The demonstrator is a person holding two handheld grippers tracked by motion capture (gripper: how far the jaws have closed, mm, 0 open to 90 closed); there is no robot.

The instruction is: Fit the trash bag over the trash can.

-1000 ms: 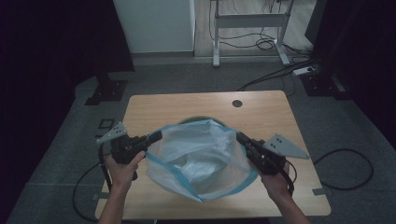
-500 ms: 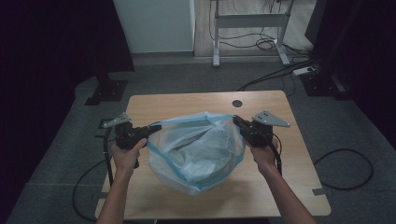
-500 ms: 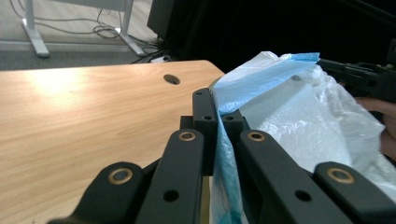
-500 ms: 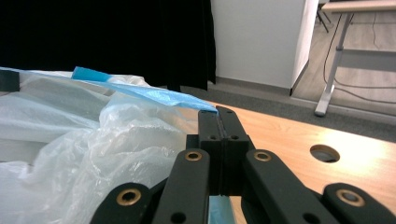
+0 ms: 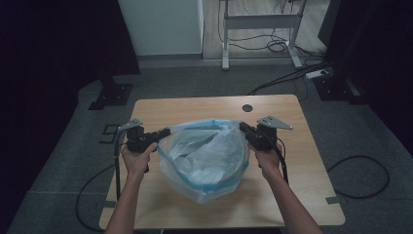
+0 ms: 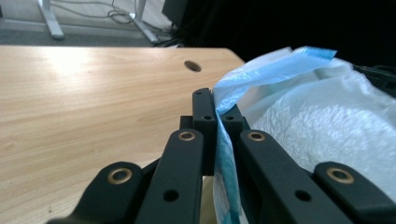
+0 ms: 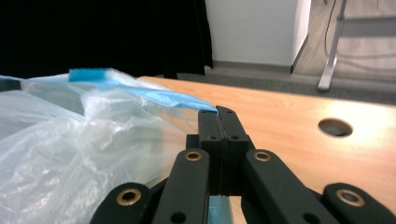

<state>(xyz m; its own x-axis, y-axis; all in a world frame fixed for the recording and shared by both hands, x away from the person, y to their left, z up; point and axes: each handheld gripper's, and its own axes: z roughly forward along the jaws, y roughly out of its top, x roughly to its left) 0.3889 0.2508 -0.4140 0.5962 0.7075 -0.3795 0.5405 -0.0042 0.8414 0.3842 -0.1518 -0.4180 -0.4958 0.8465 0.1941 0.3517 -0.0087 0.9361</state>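
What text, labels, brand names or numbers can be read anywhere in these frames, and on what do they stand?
None: no readable text on any surface.
The plastic bag is plain translucent film with a blue rim, unprinted.
The left hand-held gripper and right hand-held gripper, both clamped on that rim, carry no markings.
The wooden table bears no label.

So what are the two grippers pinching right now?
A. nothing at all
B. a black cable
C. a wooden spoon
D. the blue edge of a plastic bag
D: the left gripper and the right gripper each have their fingers shut on the blue rim of the plastic bag, holding its mouth open between them over the table.
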